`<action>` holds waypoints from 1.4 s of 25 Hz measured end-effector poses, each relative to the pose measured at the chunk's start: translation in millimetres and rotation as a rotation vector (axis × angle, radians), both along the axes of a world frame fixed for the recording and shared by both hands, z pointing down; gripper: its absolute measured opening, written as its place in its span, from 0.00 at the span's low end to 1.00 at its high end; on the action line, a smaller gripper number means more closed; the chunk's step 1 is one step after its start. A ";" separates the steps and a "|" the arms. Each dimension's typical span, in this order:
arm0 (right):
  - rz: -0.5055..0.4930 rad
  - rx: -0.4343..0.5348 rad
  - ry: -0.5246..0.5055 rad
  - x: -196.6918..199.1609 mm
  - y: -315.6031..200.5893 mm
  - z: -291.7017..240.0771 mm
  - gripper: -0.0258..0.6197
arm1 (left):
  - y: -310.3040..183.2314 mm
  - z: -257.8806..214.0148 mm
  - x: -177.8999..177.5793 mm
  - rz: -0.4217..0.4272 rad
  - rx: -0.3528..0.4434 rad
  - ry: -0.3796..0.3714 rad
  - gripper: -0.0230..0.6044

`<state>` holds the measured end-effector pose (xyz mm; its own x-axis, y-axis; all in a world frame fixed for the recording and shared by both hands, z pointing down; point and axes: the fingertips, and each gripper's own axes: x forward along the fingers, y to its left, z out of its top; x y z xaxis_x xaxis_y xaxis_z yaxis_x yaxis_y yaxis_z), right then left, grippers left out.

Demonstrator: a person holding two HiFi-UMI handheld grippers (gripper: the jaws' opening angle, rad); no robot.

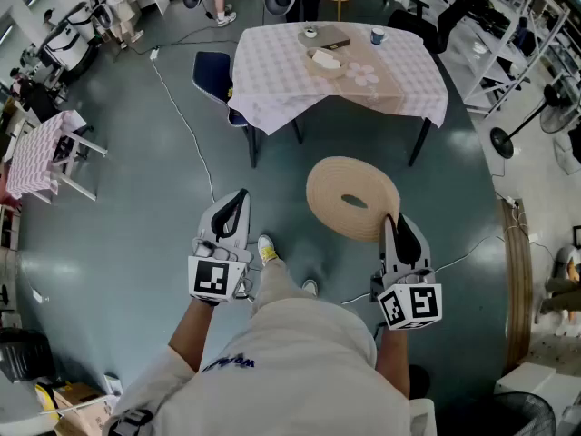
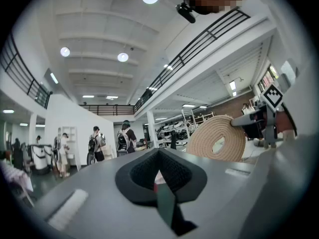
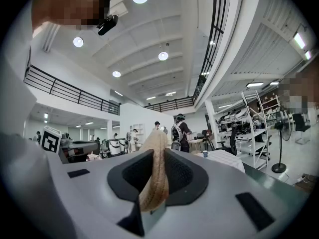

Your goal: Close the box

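A round woven lid (image 1: pixel 352 198) with a hole through it is held on edge above the grey floor (image 1: pixel 136 198), its rim clamped between the jaws of the person's right gripper (image 1: pixel 392 218). The left gripper (image 1: pixel 238 196), well apart from the lid, has its jaws pressed together on nothing. Ahead stands a cloth-covered table (image 1: pixel 418 89) bearing a cup (image 1: pixel 378 35).

Grey-green floor (image 1: pixel 127 225), white cable (image 1: pixel 178 109) trailing across it, table (image 1: pixel 272 94) with checked cloth standing on it, tabletop carries mug (image 1: pixel 378 35), dark flat item (image 1: pixel 325 36), white object (image 1: pixel 325 59), tan runner (image 1: pixel 388 94), blue chair (image 1: pixel 211 69) at table's left, smaller checked table (image 1: pixel 36 153) far left.
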<state>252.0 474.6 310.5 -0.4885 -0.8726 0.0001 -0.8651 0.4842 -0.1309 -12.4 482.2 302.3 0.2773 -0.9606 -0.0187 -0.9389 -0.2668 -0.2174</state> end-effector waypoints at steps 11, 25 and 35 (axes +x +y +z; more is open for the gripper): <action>-0.022 -0.039 -0.042 22.7 0.7 1.4 0.15 | 7.6 -17.5 30.1 0.029 0.072 -0.310 0.04; 0.011 -0.185 -0.079 26.6 -3.2 54.7 0.15 | -1.6 -23.8 1.5 -0.063 0.060 -0.084 0.04; 0.004 -0.228 -0.042 33.3 -24.7 61.8 0.15 | -21.6 -11.0 -7.1 -0.079 0.017 -0.077 0.04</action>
<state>285.3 449.9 372.3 -0.4892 -0.8540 0.1771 -0.8582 0.4350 -0.2726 -19.6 460.6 291.3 0.2020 -0.9792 -0.0170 -0.9372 -0.1883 -0.2935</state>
